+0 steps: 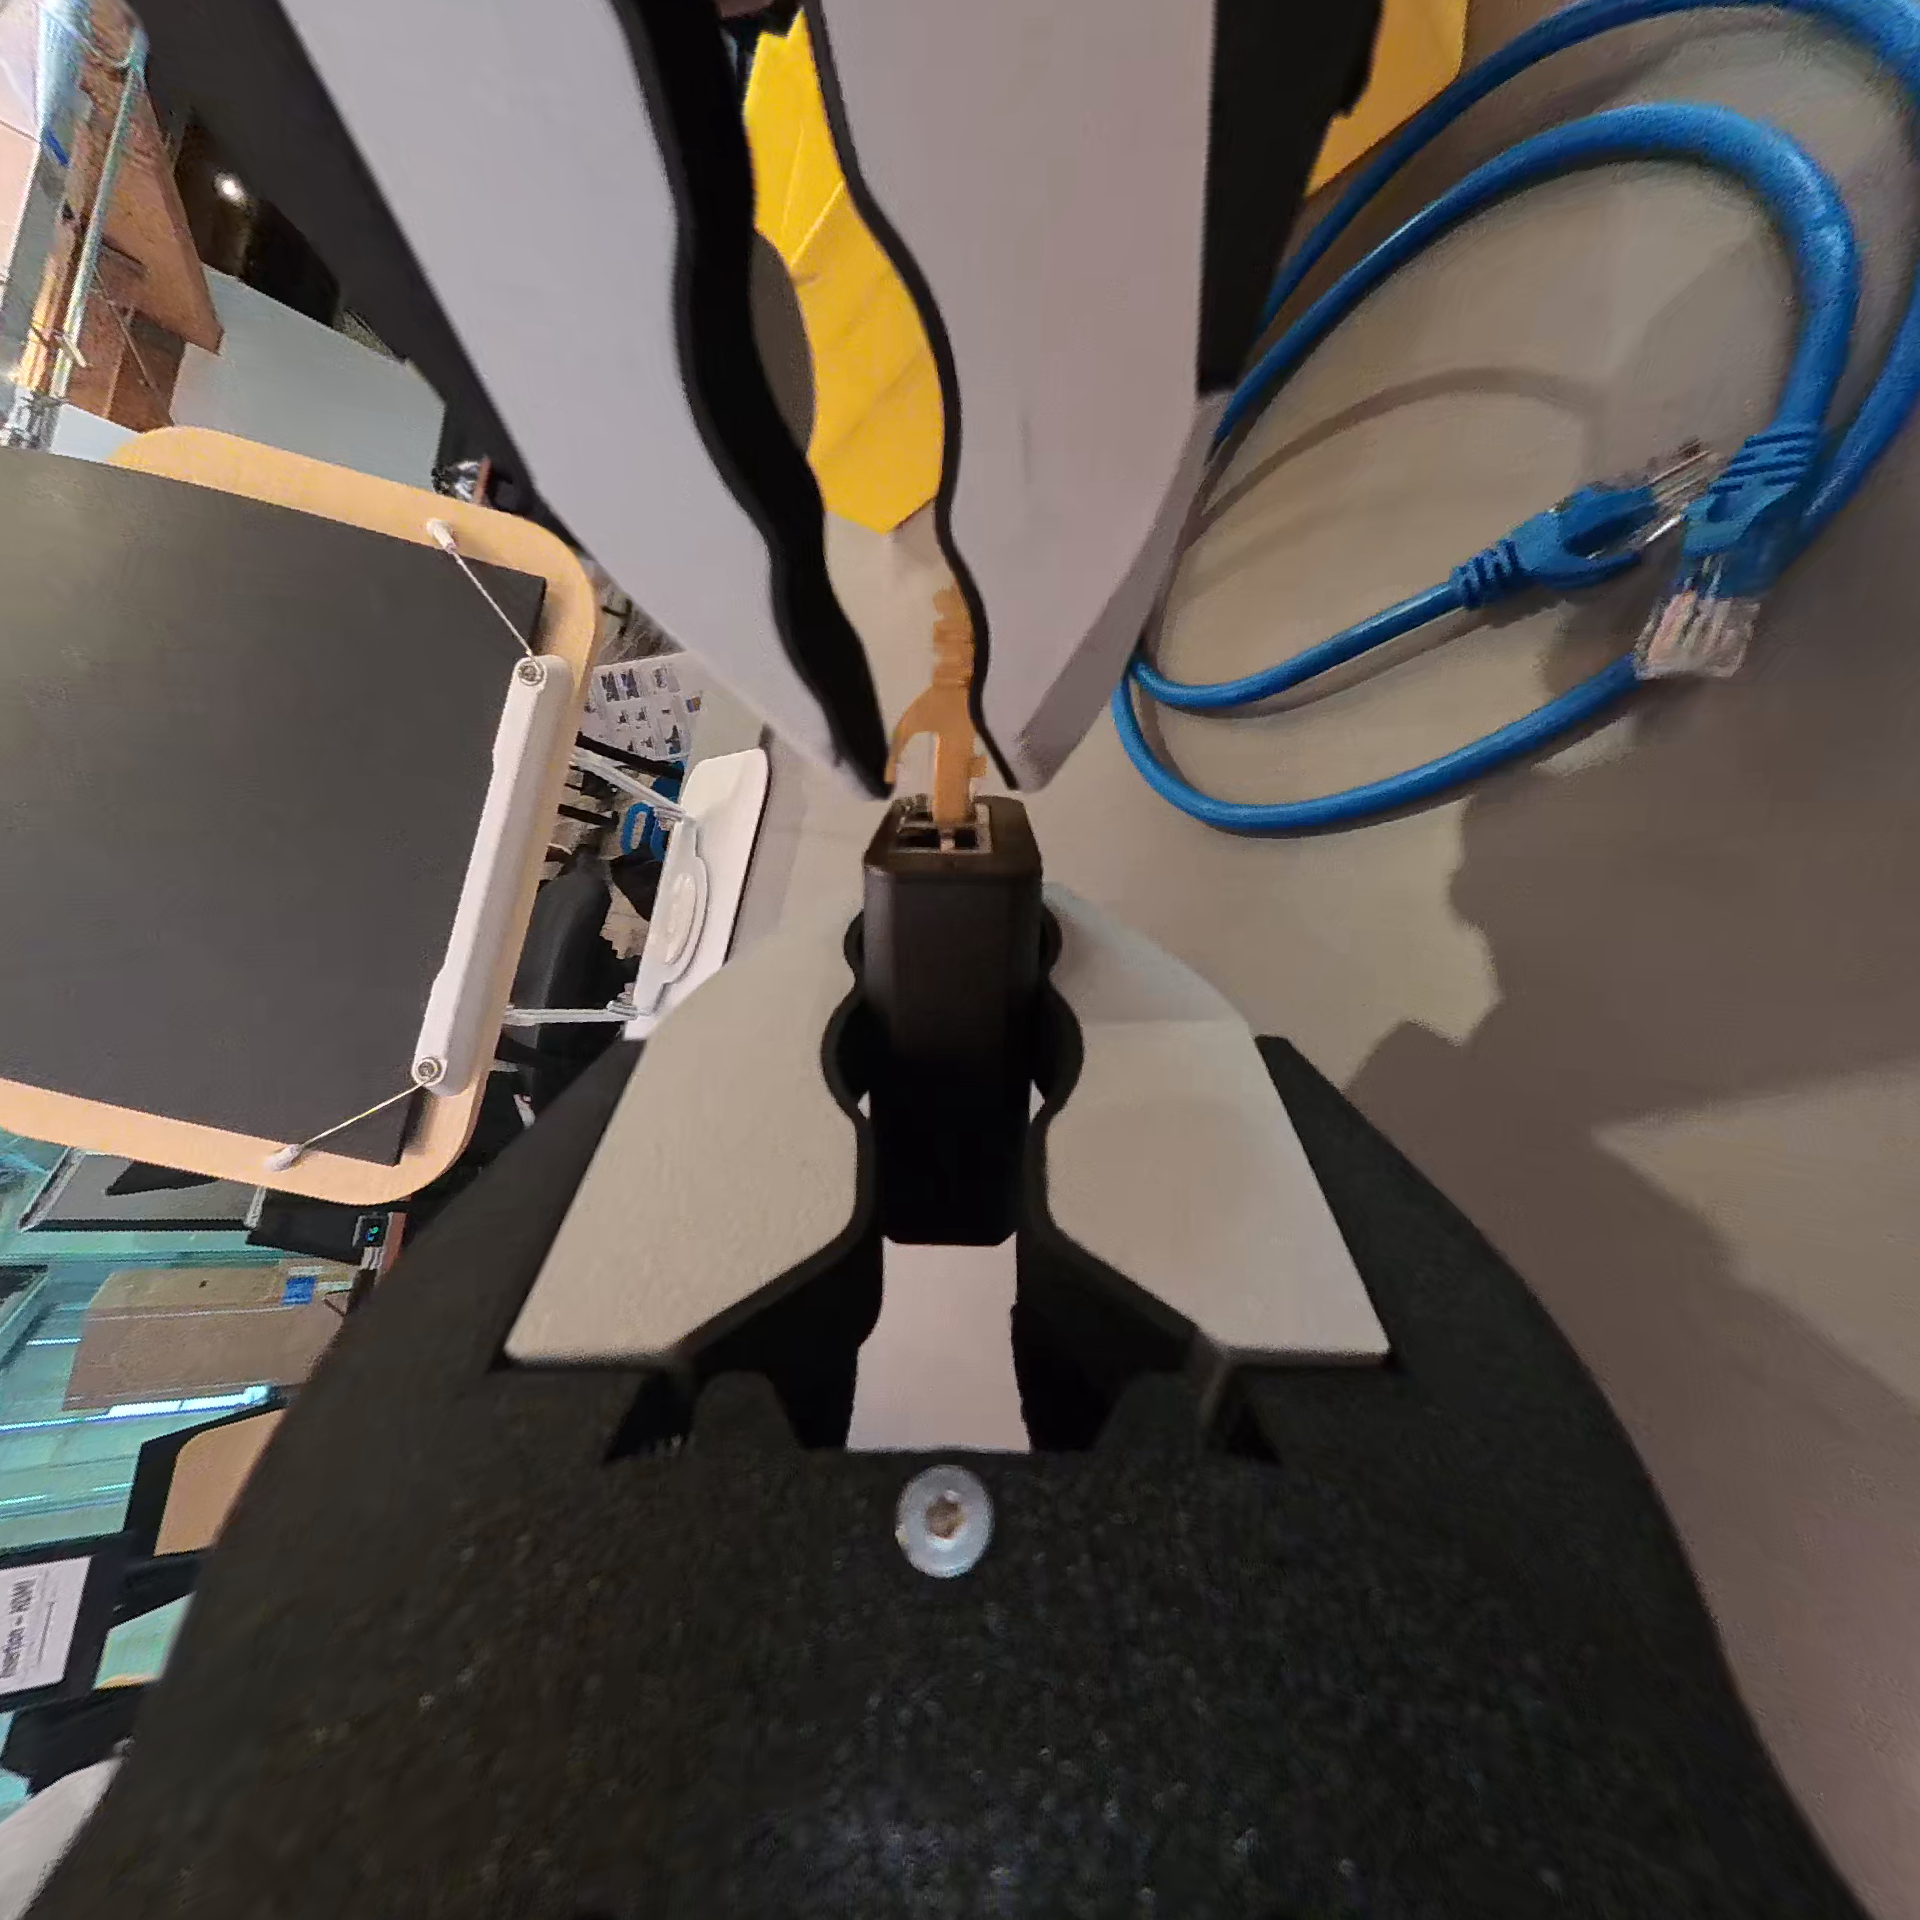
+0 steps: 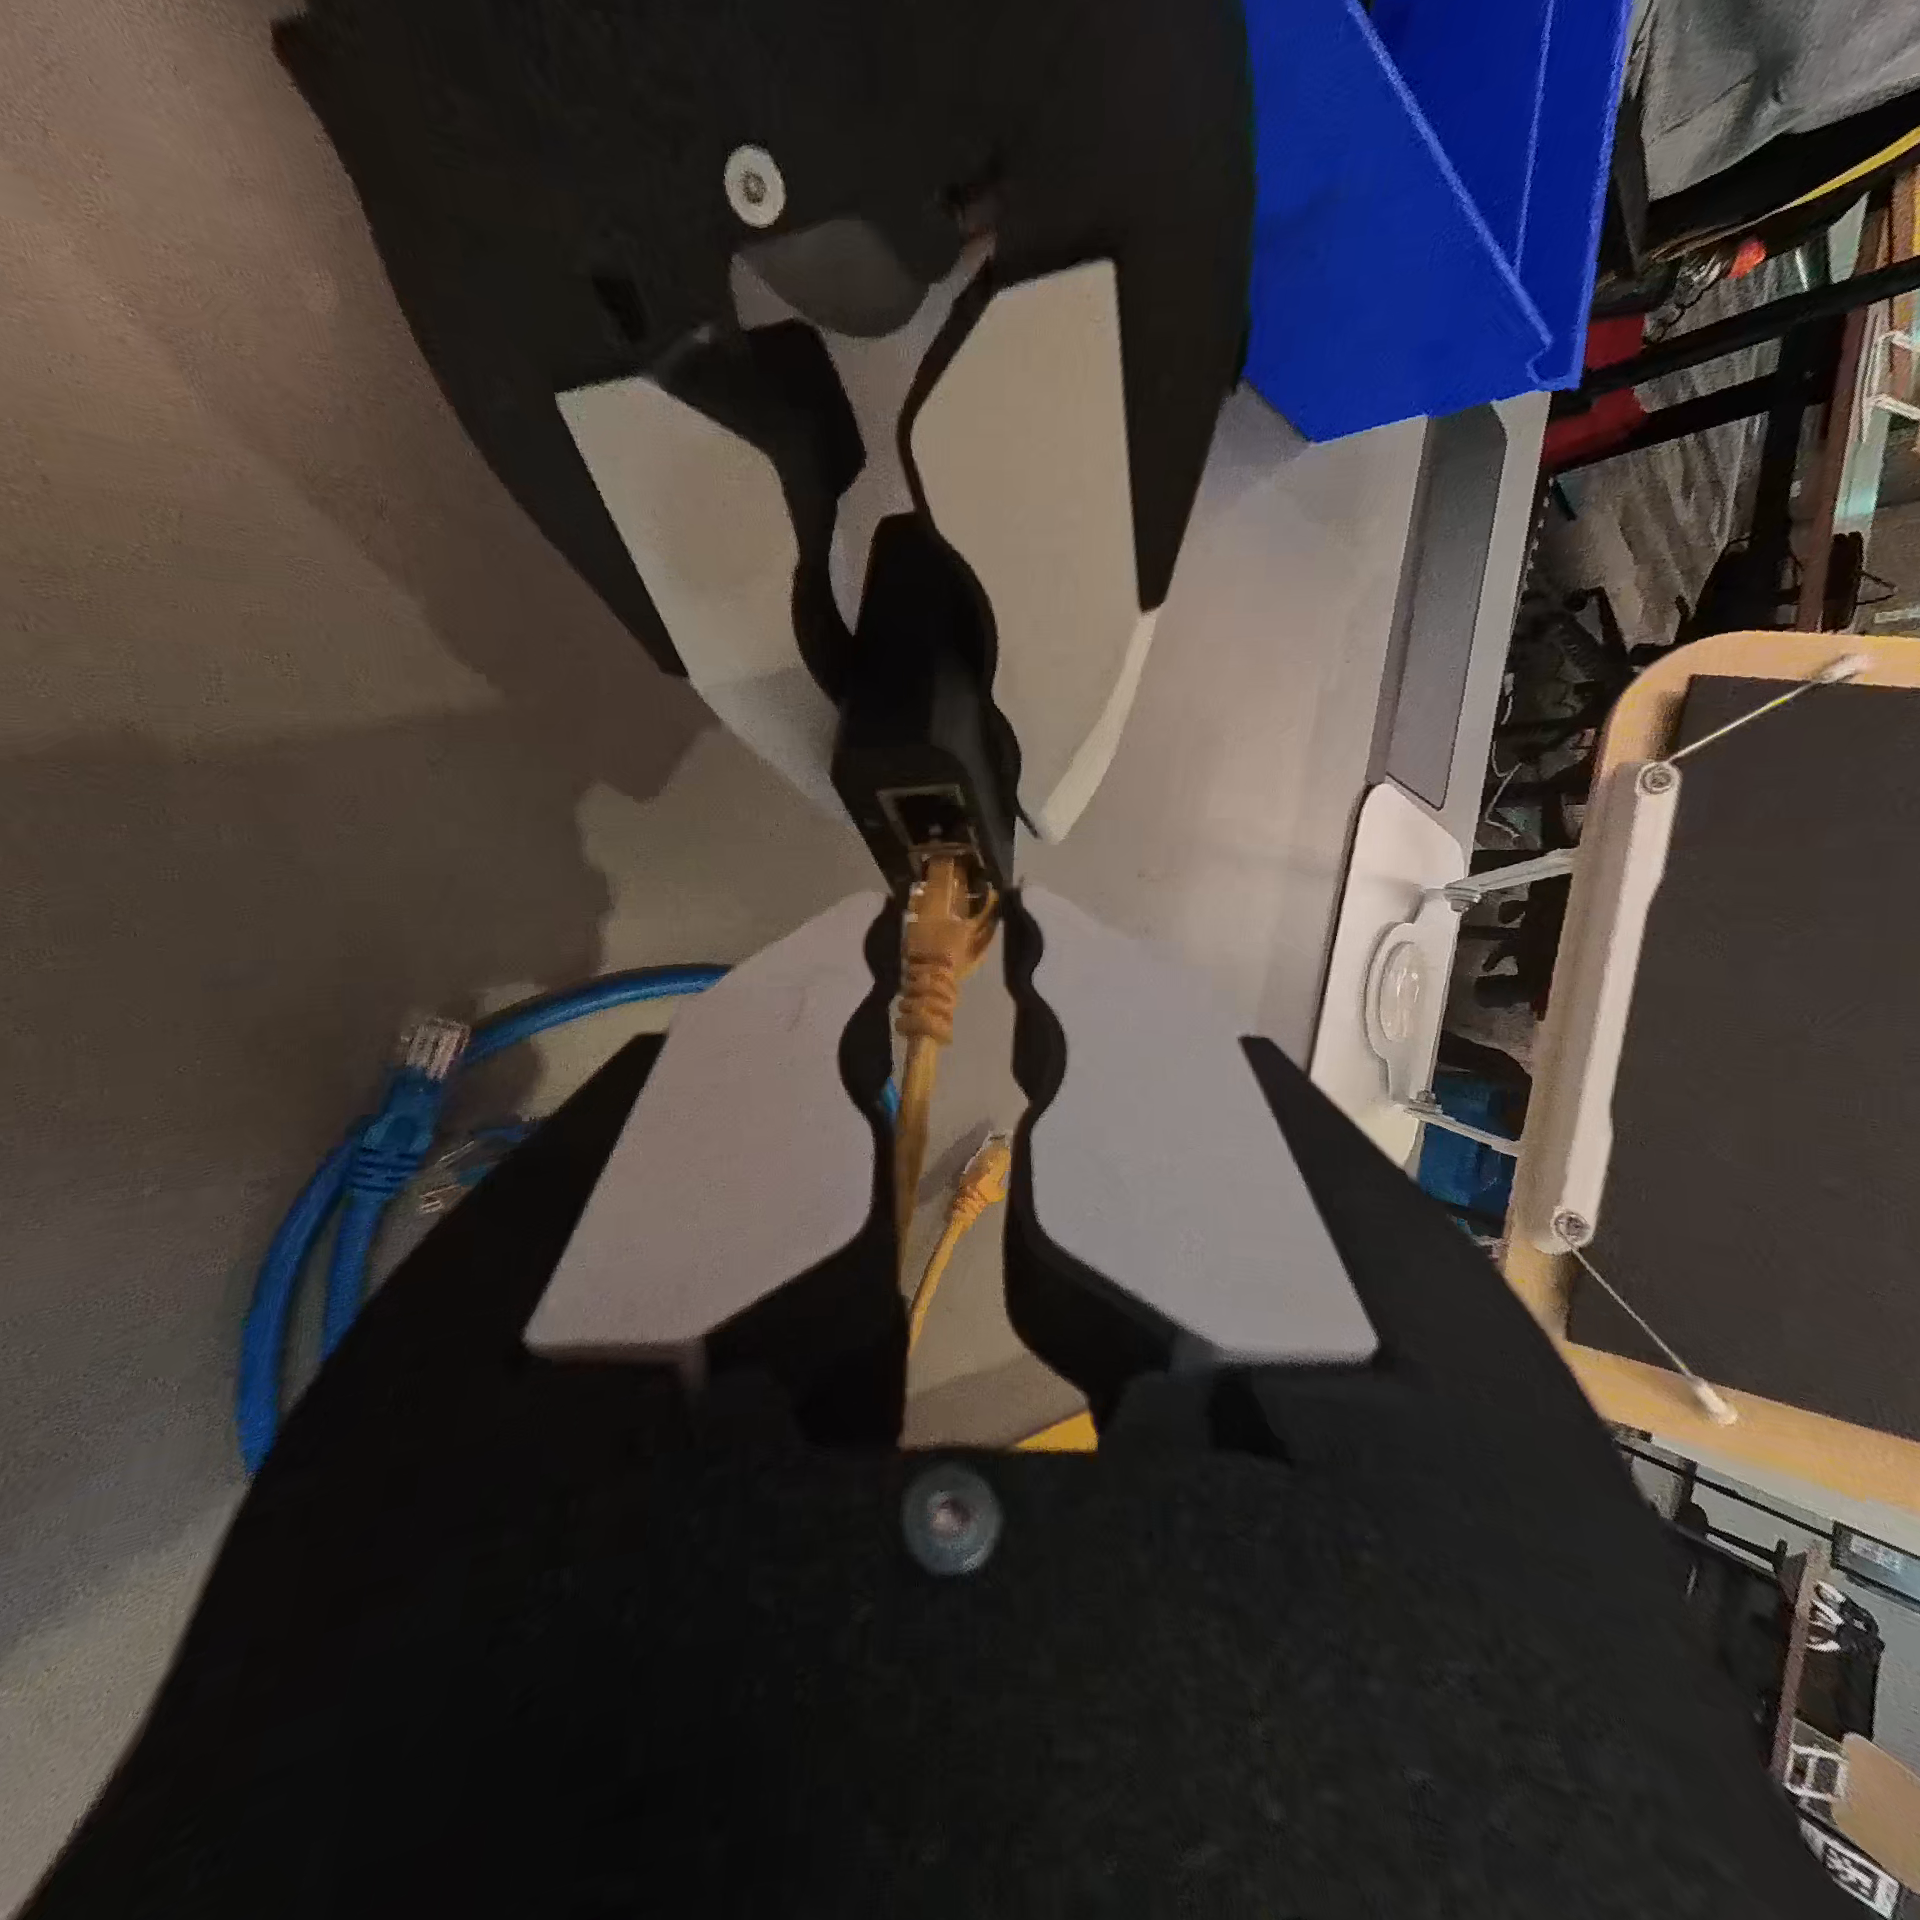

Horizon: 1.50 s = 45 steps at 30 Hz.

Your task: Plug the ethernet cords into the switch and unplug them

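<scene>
Orange plug meets black switch, mid-air above the tabletop (image 1: 1351, 644).
Left tongs (image 1: 951, 935) clamp the switch (image 1: 951, 1018); right tongs (image 2: 951, 935) pinch the orange cord (image 2: 935, 997) at the port. Next, I'd judge: straight push or pull.

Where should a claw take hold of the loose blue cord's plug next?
Judging from the left wrist view, grip a blue cord by the ribbed blue boot just behind its clear plug, closing across the boot's sides from above. The plugs lie flat on the table, and the boot gives firmer purchase than the cord.
</scene>
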### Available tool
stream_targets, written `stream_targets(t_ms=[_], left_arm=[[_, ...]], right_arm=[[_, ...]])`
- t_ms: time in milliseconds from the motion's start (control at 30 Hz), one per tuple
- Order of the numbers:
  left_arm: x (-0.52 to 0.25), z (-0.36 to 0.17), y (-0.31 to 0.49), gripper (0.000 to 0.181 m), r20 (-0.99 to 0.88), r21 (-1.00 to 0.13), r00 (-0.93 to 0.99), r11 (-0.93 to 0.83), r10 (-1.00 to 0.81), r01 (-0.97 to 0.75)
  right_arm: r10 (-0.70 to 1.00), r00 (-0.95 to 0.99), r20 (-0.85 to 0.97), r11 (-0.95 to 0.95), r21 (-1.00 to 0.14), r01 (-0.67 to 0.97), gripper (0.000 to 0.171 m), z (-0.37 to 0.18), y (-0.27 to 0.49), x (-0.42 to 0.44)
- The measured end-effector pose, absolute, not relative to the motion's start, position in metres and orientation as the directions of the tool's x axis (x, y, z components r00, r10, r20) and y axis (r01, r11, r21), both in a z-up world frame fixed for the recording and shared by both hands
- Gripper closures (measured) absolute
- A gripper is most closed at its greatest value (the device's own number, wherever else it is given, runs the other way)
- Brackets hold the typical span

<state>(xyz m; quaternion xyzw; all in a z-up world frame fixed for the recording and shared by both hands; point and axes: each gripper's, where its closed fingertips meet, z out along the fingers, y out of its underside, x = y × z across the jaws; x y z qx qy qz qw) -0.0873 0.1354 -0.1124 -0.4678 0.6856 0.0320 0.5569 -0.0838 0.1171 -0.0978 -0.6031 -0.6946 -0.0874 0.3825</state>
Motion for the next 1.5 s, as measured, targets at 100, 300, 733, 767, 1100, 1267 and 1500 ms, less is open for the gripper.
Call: stream_targets(t_ms=[100, 300, 733, 767, 1100, 1267, 1500], left_arm=[[-0.088, -0.113, 0.137, 0.156, -0.801, -0.464, 0.053, 0.563, -0.596, -0.684], [-0.088, -0.114, 0.137, 0.156, -0.803, -0.458, 0.047, 0.564, -0.595, -0.688], [-0.089, -0.110, 0.138, 0.156, -0.800, -0.460, 0.060, 0.547, -0.597, -0.699], [-0.089, -0.109, 0.139, 0.156, -0.819, -0.441, 0.061, 0.560, -0.570, -0.701], [-0.091, -0.100, 0.139, 0.156, -0.957, -0.224, 0.038, 0.648, -0.288, -0.728], [-0.091, -0.100, 0.139, 0.155, -0.950, -0.242, 0.045, 0.635, -0.310, -0.734], [-0.089, -0.119, 0.145, 0.155, -0.907, -0.263, 0.008, 0.552, -0.421, -0.791]], right_arm=[[0.770, 0.025, 0.638, 0.251, -0.338, 0.907, 0.154, -0.099, 0.117, -0.083], [0.763, 0.016, 0.646, 0.260, -0.329, 0.908, 0.154, -0.100, 0.116, -0.082], [0.767, 0.071, 0.638, 0.221, -0.366, 0.904, 0.159, -0.096, 0.116, -0.083], [0.779, 0.094, 0.619, 0.195, -0.382, 0.903, 0.157, -0.097, 0.116, -0.083], [0.855, 0.517, -0.044, -0.369, -0.753, 0.546, 0.143, -0.085, 0.106, -0.081], [0.825, 0.565, 0.012, -0.346, -0.780, 0.522, 0.157, -0.094, 0.106, -0.085], [0.779, 0.626, -0.041, -0.399, -0.803, 0.444, 0.158, -0.104, 0.100, -0.079]])
